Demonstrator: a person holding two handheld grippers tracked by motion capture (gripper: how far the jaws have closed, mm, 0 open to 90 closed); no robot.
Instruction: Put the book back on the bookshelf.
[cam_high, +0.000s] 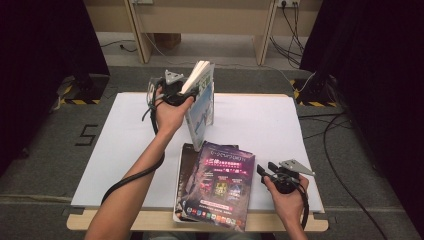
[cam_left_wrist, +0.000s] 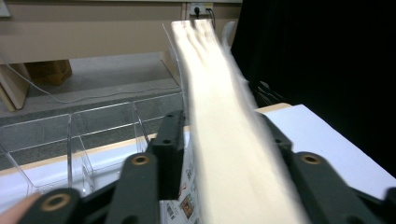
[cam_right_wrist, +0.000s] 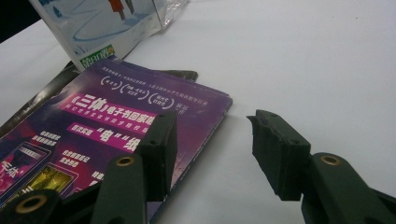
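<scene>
Upper centre: a thick white-covered book (cam_high: 201, 102) stands upright between the left tongs (cam_left_wrist: 219, 140), grip unclear. Lower right: right tongs (cam_right_wrist: 212, 154) are held wide, empty, beside a purple magazine (cam_right_wrist: 116, 121).

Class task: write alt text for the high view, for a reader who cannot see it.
The left gripper holds a light-covered book upright on a white table. A purple magazine tops a near-edge stack; the right gripper rests open beside it.
</scene>
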